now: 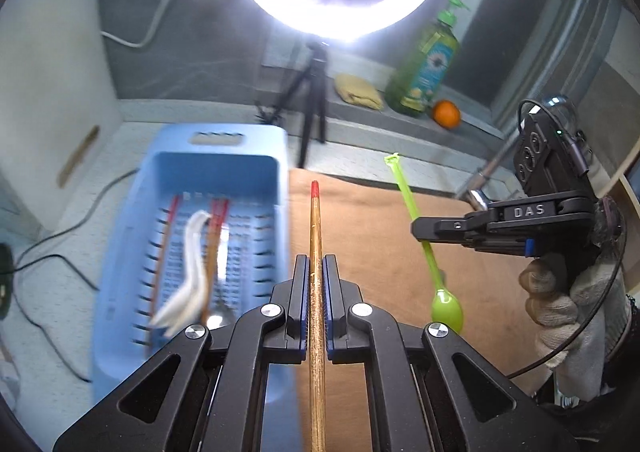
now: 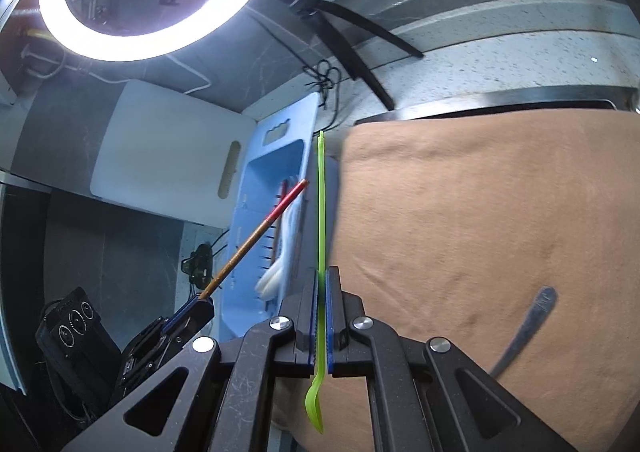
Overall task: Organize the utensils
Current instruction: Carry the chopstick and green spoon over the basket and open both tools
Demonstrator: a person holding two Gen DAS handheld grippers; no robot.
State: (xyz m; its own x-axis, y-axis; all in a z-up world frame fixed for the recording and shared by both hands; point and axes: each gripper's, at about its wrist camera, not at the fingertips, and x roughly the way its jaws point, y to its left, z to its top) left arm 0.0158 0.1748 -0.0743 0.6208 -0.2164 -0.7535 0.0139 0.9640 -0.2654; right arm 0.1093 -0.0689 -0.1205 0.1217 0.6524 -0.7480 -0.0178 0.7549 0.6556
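The left gripper [image 1: 316,272] was clamped on a wooden chopstick [image 1: 315,220] with a red tip, the stick running straight out between its blue pads above the edge of a brown cloth [image 1: 380,220]. The right gripper [image 2: 322,276] was closed on the thin handle of a green plastic spoon [image 2: 321,204], its bowl hanging below the jaws and its handle pointing away from the camera. A gloved hand [image 1: 568,292] held the right gripper's grip. Just left of the cloth sat a blue slotted basket [image 1: 216,168] holding a white spoon [image 1: 188,276], a metal spoon [image 1: 220,308] and more red-tipped chopsticks [image 1: 218,212]. 1 metal utensil handle [image 2: 528,328] lay blurred on the cloth.
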